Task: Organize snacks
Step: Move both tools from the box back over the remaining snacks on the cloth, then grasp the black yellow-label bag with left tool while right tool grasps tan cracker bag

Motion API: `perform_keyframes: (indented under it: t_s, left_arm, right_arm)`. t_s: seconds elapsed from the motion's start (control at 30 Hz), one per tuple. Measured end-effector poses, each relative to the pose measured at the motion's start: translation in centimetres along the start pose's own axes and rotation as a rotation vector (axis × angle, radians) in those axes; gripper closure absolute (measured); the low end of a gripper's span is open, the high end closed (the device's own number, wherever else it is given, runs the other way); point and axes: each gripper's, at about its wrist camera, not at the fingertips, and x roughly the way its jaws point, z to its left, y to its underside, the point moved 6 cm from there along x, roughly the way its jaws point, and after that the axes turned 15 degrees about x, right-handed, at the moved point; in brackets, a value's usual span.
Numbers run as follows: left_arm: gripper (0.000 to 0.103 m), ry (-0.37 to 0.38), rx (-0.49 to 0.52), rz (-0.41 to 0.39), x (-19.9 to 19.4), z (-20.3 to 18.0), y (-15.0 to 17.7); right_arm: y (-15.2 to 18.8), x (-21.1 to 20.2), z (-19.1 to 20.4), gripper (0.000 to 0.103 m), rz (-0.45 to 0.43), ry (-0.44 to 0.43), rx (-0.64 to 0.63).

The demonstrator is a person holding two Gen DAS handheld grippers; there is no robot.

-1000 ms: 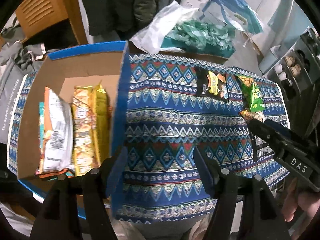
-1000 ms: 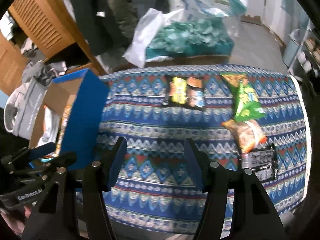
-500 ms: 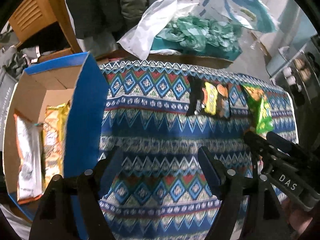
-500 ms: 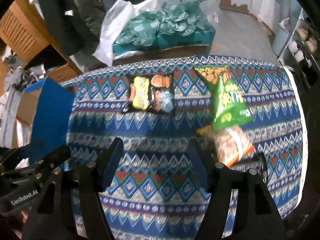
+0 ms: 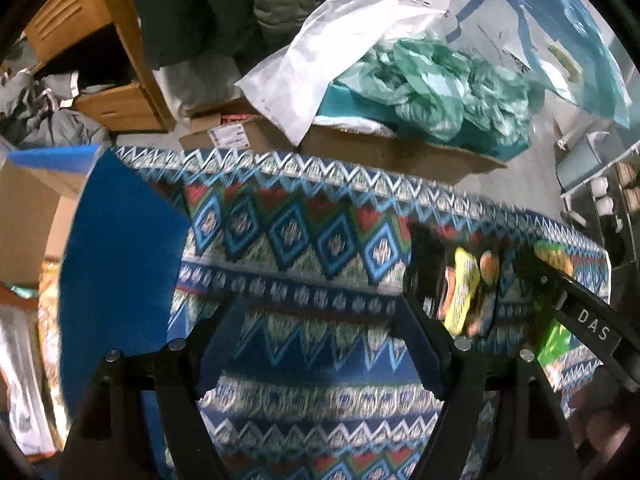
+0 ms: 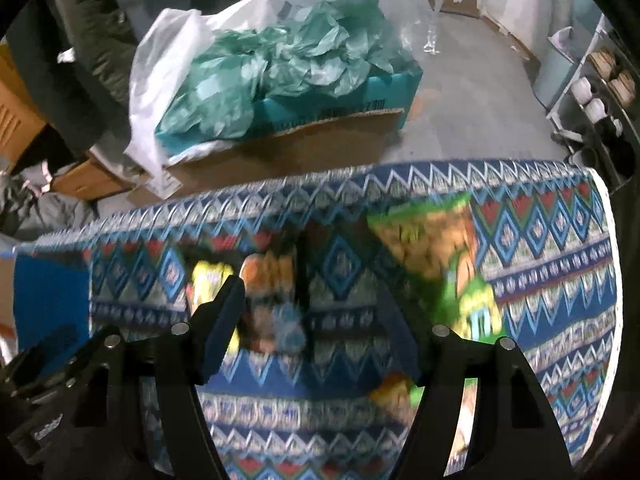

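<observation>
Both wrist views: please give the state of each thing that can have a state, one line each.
left gripper: open, empty; jaws have just been opening.
right gripper: open, empty; jaws have just been opening.
blue box: open, snack packs inside.
black snack pack: lying flat on cloth.
green snack pack: lying flat on cloth.

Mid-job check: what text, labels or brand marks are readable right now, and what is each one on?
"DAS": white letters on the black right gripper, seen from the left wrist camera.
White label on the black left gripper: too blurred.
Black snack packet and green snack bag: print motion-blurred.
Teal cardboard box: print too small.
</observation>
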Motion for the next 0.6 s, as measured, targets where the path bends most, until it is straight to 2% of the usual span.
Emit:
perform_keyframes:
  t_s: [0.2,0.33,0.6]
  left_arm:
    - [0.024,-0.009,0.029,0.019,1.9,-0.4,-1.8]
    - [0.024,-0.012,0.043,0.024,2.2,-0.3,-1.9]
    - [0.024,0.010,0.025,0.043,1.8,0.0,-0.1]
  right_arm:
    - [-1.9,2.6,0.5,0.034,0.005,0.022,-0.011]
    - [-1.9,4.0,0.6,0.034,0.024,0.040,-0.040]
    - [2.4,4.8,-0.7,0.034,0.090,0.113,-0.106]
